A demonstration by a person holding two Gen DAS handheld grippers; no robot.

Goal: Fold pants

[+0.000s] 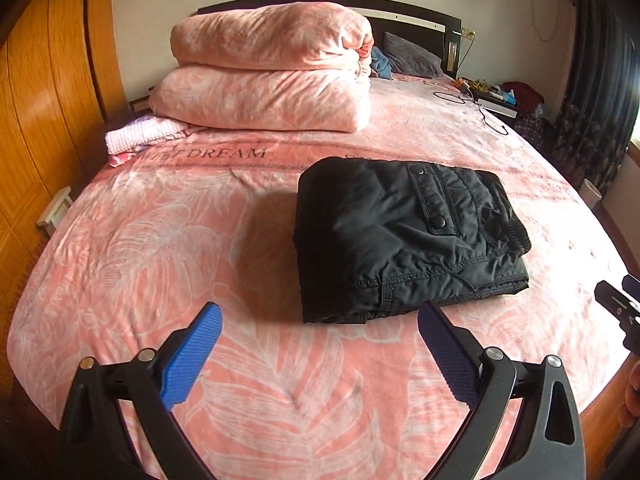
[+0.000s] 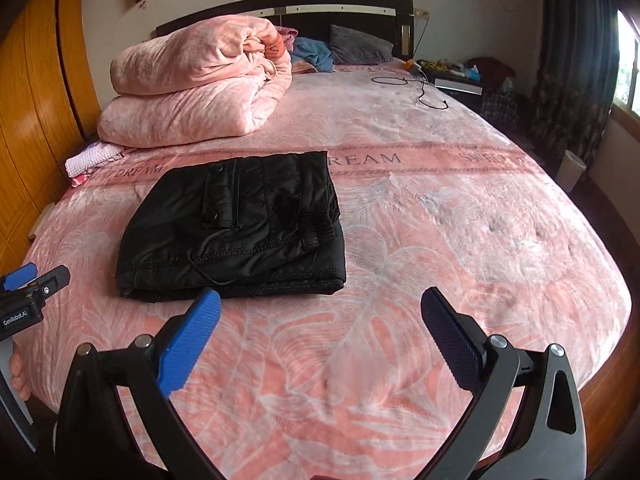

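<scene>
Black padded pants (image 1: 404,236) lie folded into a compact rectangle on the pink bed, a snap pocket on top. They also show in the right wrist view (image 2: 236,228). My left gripper (image 1: 320,312) is open and empty, just in front of the pants' near edge. My right gripper (image 2: 320,300) is open and empty, in front of the pants' near right corner. The right gripper's tip shows at the left view's right edge (image 1: 620,304); the left gripper's tip shows at the right view's left edge (image 2: 28,284).
A pink leaf-print bedspread (image 1: 200,280) covers the bed. A folded pink quilt stack (image 1: 268,72) and a small pink cloth (image 1: 140,136) lie behind. A black cable (image 2: 424,92), grey pillow (image 2: 360,48), cluttered nightstand (image 2: 460,76), wooden wardrobe (image 1: 44,92) and dark curtain (image 2: 572,60) surround it.
</scene>
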